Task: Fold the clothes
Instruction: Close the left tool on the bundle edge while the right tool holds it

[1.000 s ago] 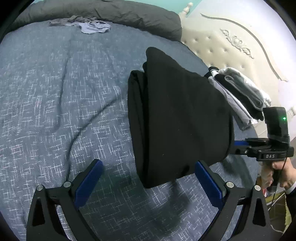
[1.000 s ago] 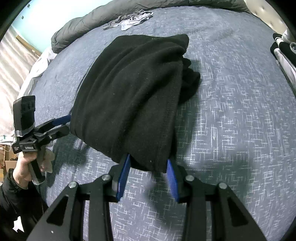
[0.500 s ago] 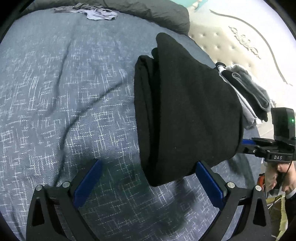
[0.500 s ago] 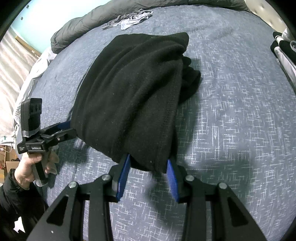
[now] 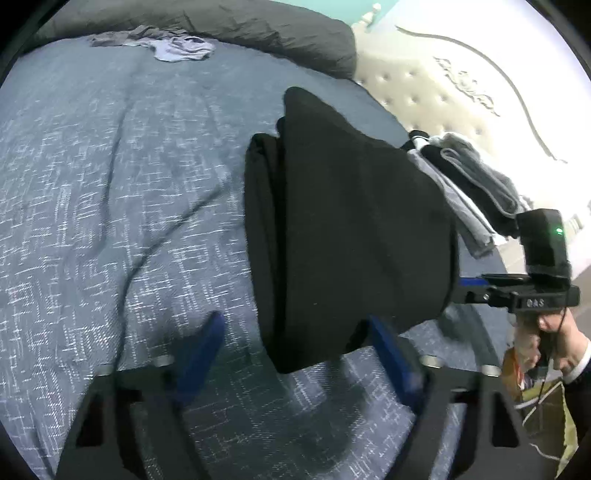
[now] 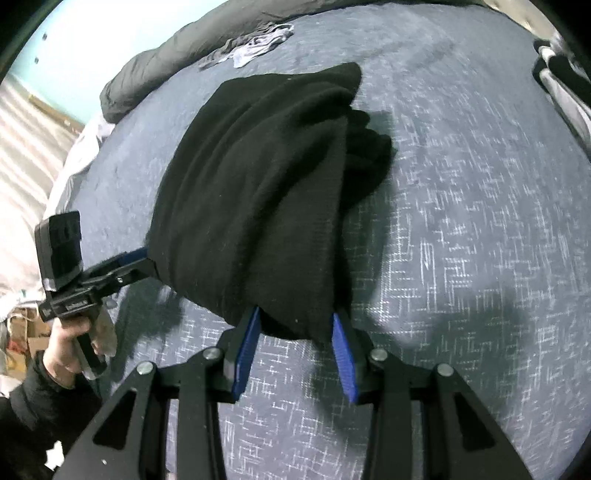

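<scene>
Bed (image 5: 110, 192) fills both views, covered in a blue-grey woven spread with a white crosshatch fleck and a few soft creases. Dark grey puffy duvet (image 5: 258, 26) bunched along the far edge of the bed. Cream tufted headboard (image 5: 424, 92) with button dimples and a carved scroll trim, seen in the left wrist view.

Black fleece garment (image 5: 351, 229) folded into a thick, multi-layer bundle, fuzzy matte nap, stitched hem visible in the right wrist view (image 6: 258, 192). It is held up above the bed, roughly mid-bed, stretched between the two claws; its far end droops toward the spread, a looser lump of layers bulging out on one side.

Stack of folded clothes (image 5: 469, 184) by the headboard, black, grey and white layers, flat rectangular folds, just behind the black garment from the left wrist view. Small crumpled pile of pale lavender-grey clothes (image 5: 177, 46) lies at the far side against the duvet, well apart from the garment.

Right claw (image 6: 295, 332): black frame, blue ribbed pads clenched on the near hem corner of the garment. Left claw (image 5: 295, 347): blue pads stand wide apart and blurred; the garment's lower edge hangs between them, one pad close to the cloth, cannot tell if it touches. In the right wrist view, its tip is buried in the garment's side.

A hand (image 6: 74, 347) in a black sleeve grips the left claw's handle.
</scene>
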Motion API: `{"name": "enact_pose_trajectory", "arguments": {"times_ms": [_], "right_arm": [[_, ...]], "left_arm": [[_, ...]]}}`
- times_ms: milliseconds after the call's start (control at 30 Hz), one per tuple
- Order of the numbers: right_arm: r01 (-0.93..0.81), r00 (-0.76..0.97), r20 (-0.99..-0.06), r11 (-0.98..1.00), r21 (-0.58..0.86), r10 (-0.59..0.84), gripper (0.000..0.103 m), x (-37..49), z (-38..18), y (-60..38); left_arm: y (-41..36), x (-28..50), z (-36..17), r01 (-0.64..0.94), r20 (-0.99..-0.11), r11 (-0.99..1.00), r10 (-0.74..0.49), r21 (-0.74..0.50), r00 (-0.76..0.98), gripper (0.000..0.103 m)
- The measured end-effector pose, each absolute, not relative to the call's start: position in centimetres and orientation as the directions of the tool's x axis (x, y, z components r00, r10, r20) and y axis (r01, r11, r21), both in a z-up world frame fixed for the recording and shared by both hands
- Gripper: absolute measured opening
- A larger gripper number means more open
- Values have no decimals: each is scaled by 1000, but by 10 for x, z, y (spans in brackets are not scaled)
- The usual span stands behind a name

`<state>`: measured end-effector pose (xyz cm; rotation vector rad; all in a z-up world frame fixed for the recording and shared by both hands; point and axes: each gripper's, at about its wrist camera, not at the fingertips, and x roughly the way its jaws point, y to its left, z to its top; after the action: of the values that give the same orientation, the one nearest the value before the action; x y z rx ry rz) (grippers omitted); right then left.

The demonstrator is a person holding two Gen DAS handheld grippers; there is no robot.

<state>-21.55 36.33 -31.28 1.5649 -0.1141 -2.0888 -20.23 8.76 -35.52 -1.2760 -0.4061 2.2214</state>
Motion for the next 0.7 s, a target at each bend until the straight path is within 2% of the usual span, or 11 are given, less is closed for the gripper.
{"name": "enact_pose_trajectory", "arguments": {"times_ms": [100,200,300,400,567,633,700], "right_arm": [[350,-194,-869,-860,372,-455,39,-215,-313,366],[347,-195,-867,-860,375,-458,39,-214,-314,368],[347,-199,-867,-860,373,-456,39,-214,-315,364],[350,-204,-866,-860,371,-457,39,-213,-313,365],[371,-216,-871,-862,346,-442,39,-210,-313,363],[381,-233,-876,-869,317,-422,31,-209,-311,363],[385,-254,-881,-877,287,-400,9,-208,-309,365]], "left_arm": [[91,-202,-353,-318,-692,-798,602,-511,-399,55],[96,-202,-353,-333,-687,-787,616,-519,-386,35],[98,-201,-352,-344,-683,-782,622,-519,-383,28],[95,-203,-351,-337,-682,-784,620,-521,-389,17],[92,-200,-350,-345,-680,-786,617,-513,-396,9],[92,-199,-348,-351,-680,-790,612,-502,-404,8],[92,-199,-347,-354,-681,-793,607,-495,-408,7]]}}
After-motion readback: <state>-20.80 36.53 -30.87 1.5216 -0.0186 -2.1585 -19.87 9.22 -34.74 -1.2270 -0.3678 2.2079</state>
